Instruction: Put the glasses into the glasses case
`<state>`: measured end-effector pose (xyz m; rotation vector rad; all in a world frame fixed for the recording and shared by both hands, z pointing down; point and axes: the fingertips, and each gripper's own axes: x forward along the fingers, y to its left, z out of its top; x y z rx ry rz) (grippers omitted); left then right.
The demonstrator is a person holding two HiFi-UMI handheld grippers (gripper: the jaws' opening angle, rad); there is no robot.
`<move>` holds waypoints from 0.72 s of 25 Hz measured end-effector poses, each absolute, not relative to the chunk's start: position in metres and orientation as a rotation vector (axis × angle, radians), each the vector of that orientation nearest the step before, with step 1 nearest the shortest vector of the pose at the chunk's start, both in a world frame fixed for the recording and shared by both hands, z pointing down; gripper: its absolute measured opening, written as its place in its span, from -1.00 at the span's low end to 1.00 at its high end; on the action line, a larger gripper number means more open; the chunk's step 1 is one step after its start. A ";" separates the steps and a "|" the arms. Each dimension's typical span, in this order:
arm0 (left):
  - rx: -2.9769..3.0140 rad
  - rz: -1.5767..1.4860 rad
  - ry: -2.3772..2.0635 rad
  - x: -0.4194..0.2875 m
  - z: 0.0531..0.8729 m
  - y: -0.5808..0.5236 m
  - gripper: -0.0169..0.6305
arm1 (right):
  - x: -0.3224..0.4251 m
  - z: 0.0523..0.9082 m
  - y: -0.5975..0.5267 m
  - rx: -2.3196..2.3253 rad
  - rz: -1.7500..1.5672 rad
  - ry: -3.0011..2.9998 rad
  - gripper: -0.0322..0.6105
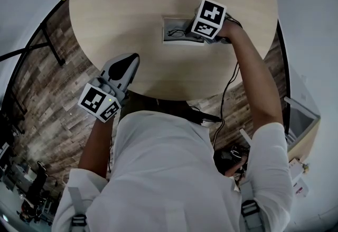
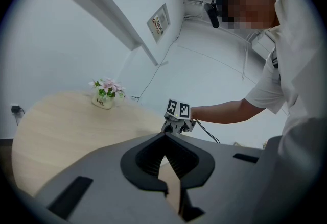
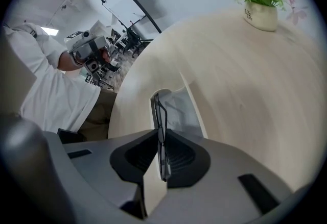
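Holding the glasses [image 3: 158,113] by a thin part of the frame, my right tool [image 3: 160,136] is closed on them just above the open glasses case [image 3: 186,109] on the desk [image 3: 245,75]. I fear the frame can twist or slip and catch the case wall. My left tool [image 2: 164,139] is closed, holding nothing, near the desk edge

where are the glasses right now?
The glasses are pinched in the right gripper jaws, at the open case, right of centre on the table in the head view.
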<state>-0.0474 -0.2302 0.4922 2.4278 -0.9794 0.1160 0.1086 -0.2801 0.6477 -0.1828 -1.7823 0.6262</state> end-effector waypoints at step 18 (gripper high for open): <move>2.413 0.093 -0.970 -0.052 0.494 -0.222 -0.91 | 0.095 0.667 -0.282 -0.080 0.506 -1.790 -0.73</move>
